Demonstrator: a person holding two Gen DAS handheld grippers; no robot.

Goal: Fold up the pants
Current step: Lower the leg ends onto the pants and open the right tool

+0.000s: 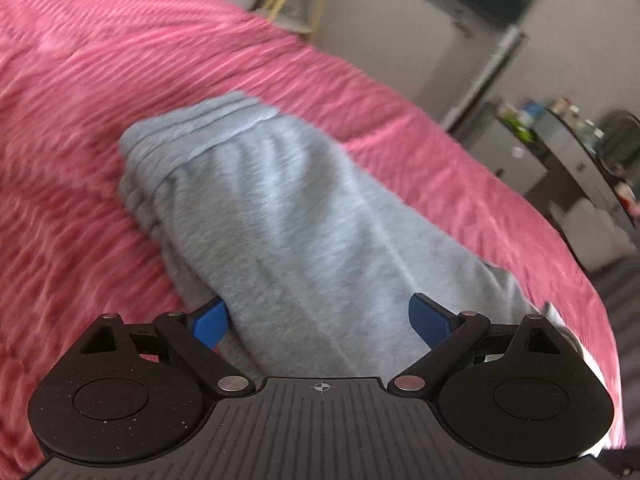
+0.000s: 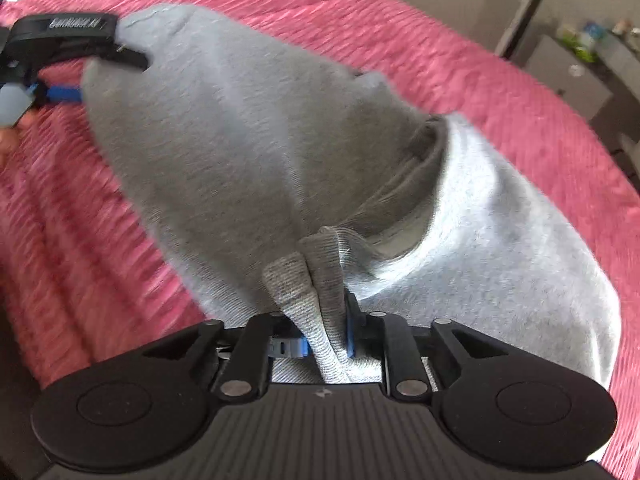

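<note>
Pink bedspread (image 1: 400, 128) motion-blurred; shelf items (image 1: 560, 120) too small to identify; pants (image 2: 280, 140) hide bedspread beneath

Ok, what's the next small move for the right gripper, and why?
Probably open the right gripper fully and back off: the cuff of the pants is bunched between its fingers, already over the lower layer on the pink bedspread, and the left gripper is open.

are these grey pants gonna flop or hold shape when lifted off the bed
Likely floppy: the grey pants bunch into a ridge between the right gripper fingers. The soft knit probably grips well. They look light, draping in loose folds on the pink blanket.
</note>
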